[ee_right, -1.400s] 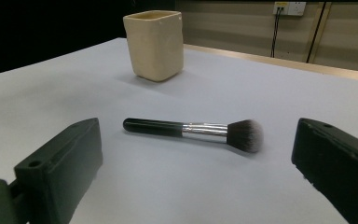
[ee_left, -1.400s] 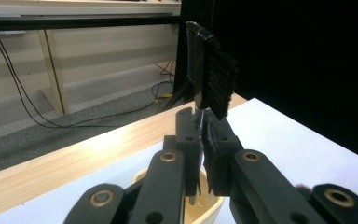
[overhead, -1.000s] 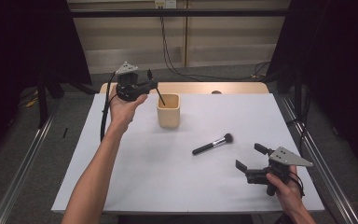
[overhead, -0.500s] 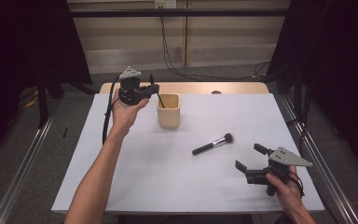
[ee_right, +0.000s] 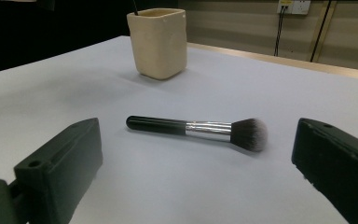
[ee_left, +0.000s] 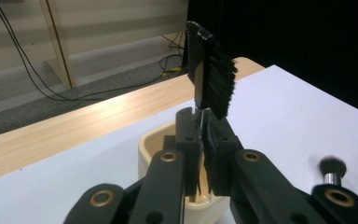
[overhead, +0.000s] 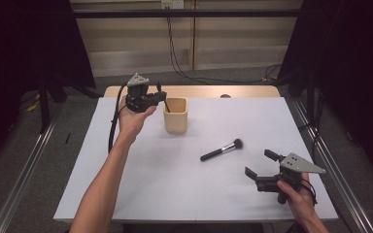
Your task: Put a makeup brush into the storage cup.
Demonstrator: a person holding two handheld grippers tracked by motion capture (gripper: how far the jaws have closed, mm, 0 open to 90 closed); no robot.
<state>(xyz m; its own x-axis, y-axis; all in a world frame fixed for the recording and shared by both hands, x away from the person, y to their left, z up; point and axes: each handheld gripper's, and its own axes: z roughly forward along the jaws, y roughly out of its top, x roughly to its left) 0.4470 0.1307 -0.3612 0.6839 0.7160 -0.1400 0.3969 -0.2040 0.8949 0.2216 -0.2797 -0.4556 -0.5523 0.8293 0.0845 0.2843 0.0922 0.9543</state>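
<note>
Landmark: cream, square-mouthed ceramic cup (overhead: 176,115), upright on the white worktop (overhead: 175,179), towards the far edge.

Left hand-held gripper (overhead: 161,98): held up just left of the cup, its tip at the cup's rim. Jaws pinched tight on the thin handle of a black comb-and-brush tool (ee_left: 210,74). In the left gripper view the tool stands almost upright between the two black jaws; its toothed spine and black bristles rise above the jaw tips, and its lower end points down into the cup's (ee_left: 151,144) mouth. Whether that lower end touches the cup's inside cannot be told. In the high view the tool shows as a thin dark rod slanting over the cup's left rim (overhead: 164,100). A black cable hangs from this gripper down beside the forearm.

Black-handled makeup brush with silver ferrule and dark fluffy head (overhead: 221,150): lies flat on the worktop, well apart from the cup, to its right and nearer the person. Handle end points towards the person's left, head away to the right. Nothing touches it.

Right hand-held gripper (overhead: 260,163): low over the worktop, far right of the cup and near the front edge, beyond the makeup brush. Jaws spread wide, nothing between the pads. In the right gripper view the brush (ee_right: 196,129) lies ahead between the two jaws, the cup (ee_right: 158,43) behind it.
</note>
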